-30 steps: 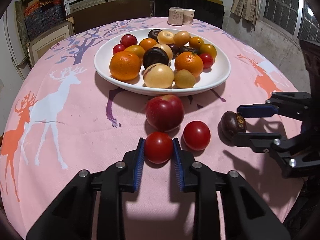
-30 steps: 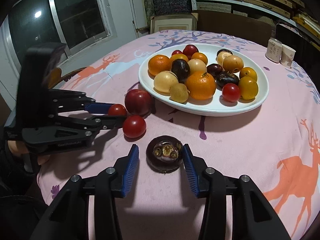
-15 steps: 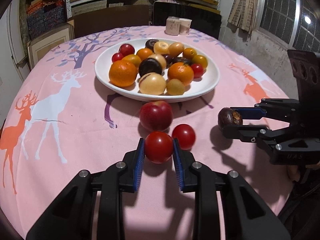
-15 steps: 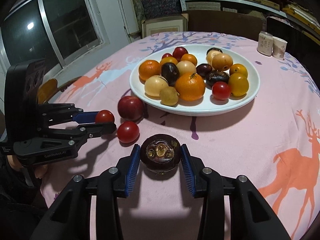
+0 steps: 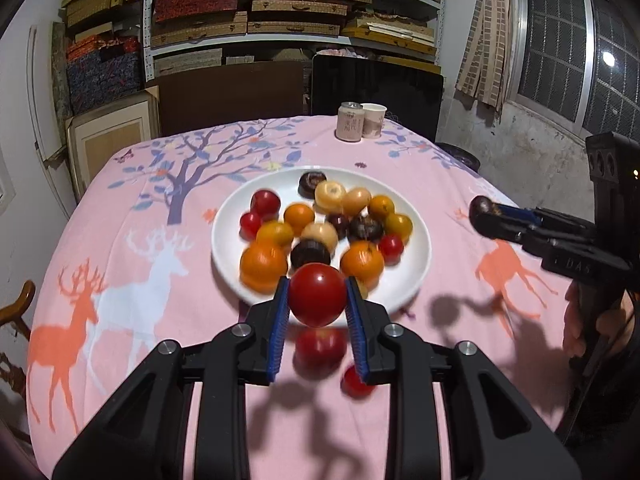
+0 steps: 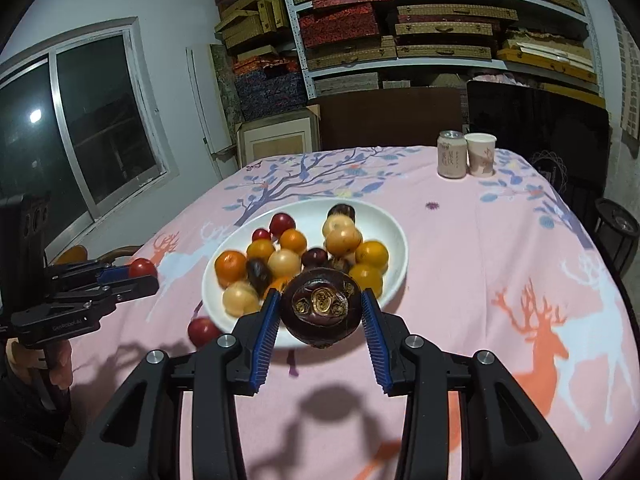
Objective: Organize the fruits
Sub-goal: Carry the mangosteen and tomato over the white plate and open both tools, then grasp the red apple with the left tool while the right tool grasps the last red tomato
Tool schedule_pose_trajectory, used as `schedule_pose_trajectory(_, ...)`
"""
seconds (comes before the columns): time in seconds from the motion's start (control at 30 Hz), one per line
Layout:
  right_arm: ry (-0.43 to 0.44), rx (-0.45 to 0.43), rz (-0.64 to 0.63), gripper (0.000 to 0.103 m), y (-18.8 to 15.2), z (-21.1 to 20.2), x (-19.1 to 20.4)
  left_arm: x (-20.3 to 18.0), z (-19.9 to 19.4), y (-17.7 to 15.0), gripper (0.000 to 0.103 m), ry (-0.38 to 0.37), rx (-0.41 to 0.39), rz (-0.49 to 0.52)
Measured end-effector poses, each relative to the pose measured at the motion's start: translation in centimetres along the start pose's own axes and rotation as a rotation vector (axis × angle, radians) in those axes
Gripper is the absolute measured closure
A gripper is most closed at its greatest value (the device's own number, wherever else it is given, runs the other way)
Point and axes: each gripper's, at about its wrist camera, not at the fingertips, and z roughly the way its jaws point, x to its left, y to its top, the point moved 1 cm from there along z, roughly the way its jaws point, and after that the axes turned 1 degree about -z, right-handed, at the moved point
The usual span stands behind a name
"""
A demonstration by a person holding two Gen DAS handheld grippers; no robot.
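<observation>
My left gripper (image 5: 318, 304) is shut on a red tomato (image 5: 317, 300) and holds it in the air above the near rim of the white plate (image 5: 228, 236). My right gripper (image 6: 319, 318) is shut on a dark purple mangosteen (image 6: 320, 310), also lifted near the plate's (image 6: 394, 236) front edge. The plate holds several oranges, tomatoes, pale round fruits and dark fruits. A red apple (image 5: 320, 346) and a second tomato (image 5: 356, 380) lie on the pink tablecloth below my left gripper. Each gripper shows in the other's view, the right (image 5: 486, 216) and the left (image 6: 140, 270).
A can (image 5: 349, 122) and a paper cup (image 5: 373, 120) stand at the table's far edge. Dark chairs and shelves of boxes are behind the table. A wooden chair arm (image 5: 16, 308) shows at the left.
Both grippers have risen off the table with their fruits and now hover higher near the plate. The apple and second tomato stayed on the cloth.
</observation>
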Motion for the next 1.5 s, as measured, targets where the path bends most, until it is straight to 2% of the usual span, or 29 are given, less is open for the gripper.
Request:
schedule_pose_trajectory(0.17,0.001,0.042,-0.01,0.062,2.6,4.8,0.2,0.5,6.0,4.5,0.076,0.013,0.055,-0.02)
schedule_pose_trajectory(0.27,-0.002,0.058,-0.022,0.061,3.6,7.4,0.7,1.5,9.6,5.9,0.074,0.008,0.1,-0.064)
schedule_pose_trajectory(0.3,0.006,0.059,-0.022,0.058,3.8,8.2,0.7,1.7,10.6,6.1,0.063,0.0,0.119,-0.076)
schedule_pose_trajectory(0.33,0.019,0.06,-0.021,0.048,3.9,8.9,0.6,1.9,11.3,6.2,0.057,-0.003,0.132,-0.09)
schedule_pose_trajectory(0.37,0.009,0.057,-0.024,0.045,3.8,9.2,0.6,2.3,11.6,6.2,0.048,0.0,0.128,-0.11)
schedule_pose_trajectory(0.4,0.001,0.045,-0.024,0.044,3.6,9.2,0.6,2.5,11.5,6.1,0.041,-0.002,0.117,-0.123)
schedule_pose_trajectory(0.47,0.024,0.034,-0.018,0.044,3.0,8.7,0.3,2.9,10.7,5.5,0.035,-0.009,0.085,-0.14)
schedule_pose_trajectory(0.57,0.029,0.027,0.006,0.044,1.9,7.4,-0.3,2.9,8.7,3.7,0.034,-0.022,0.061,-0.136)
schedule_pose_trajectory(0.63,0.041,0.033,0.017,0.04,1.3,6.6,-0.3,2.7,6.8,1.9,0.027,-0.009,0.035,-0.111)
schedule_pose_trajectory(0.67,0.055,0.037,0.014,0.038,0.9,6.0,0.0,2.8,5.9,1.0,0.022,0.006,0.019,-0.105)
schedule_pose_trajectory(0.77,0.1,0.061,-0.049,0.033,-0.7,4.6,2.2,3.7,3.6,-1.3,0.016,0.028,-0.016,-0.121)
schedule_pose_trajectory(0.87,0.159,0.125,-0.149,0.033,-3.0,3.6,5.9,4.6,2.5,-3.0,0.016,0.07,-0.016,-0.141)
schedule_pose_trajectory(0.93,0.196,0.175,-0.215,0.033,-4.4,3.3,8.2,5.4,2.3,-3.9,0.016,0.066,-0.02,-0.178)
schedule_pose_trajectory(1.0,0.184,0.201,-0.268,0.033,-5.3,3.4,10.3,6.1,2.5,-4.5,0.016,0.073,-0.016,-0.208)
schedule_pose_trajectory(1.13,0.159,0.257,-0.23,0.033,-5.6,5.3,11.2,6.9,3.1,-5.0,0.016,0.066,0.003,-0.23)
schedule_pose_trajectory(1.17,0.167,0.279,-0.217,0.034,-5.7,6.0,11.2,6.9,3.2,-5.1,0.016,0.06,0.003,-0.231)
schedule_pose_trajectory(1.2,0.159,0.294,-0.216,0.039,-5.8,6.5,11.3,7.0,3.2,-5.2,0.016,0.059,0.003,-0.23)
schedule_pose_trajectory(1.23,0.153,0.313,-0.218,0.052,-6.0,7.1,11.4,6.9,3.2,-5.2,0.016,0.058,0.002,-0.228)
schedule_pose_trajectory(1.3,0.182,0.374,-0.208,0.071,-6.4,8.2,11.5,6.8,3.2,-5.2,0.016,0.057,0.0,-0.221)
schedule_pose_trajectory(1.43,0.175,0.35,-0.162,0.073,-6.4,7.6,10.4,6.3,3.3,-5.2,0.016,0.047,0.004,-0.199)
schedule_pose_trajectory(1.5,0.169,0.33,-0.142,0.073,-6.5,6.7,9.4,5.7,3.3,-5.2,0.016,0.018,0.008,-0.172)
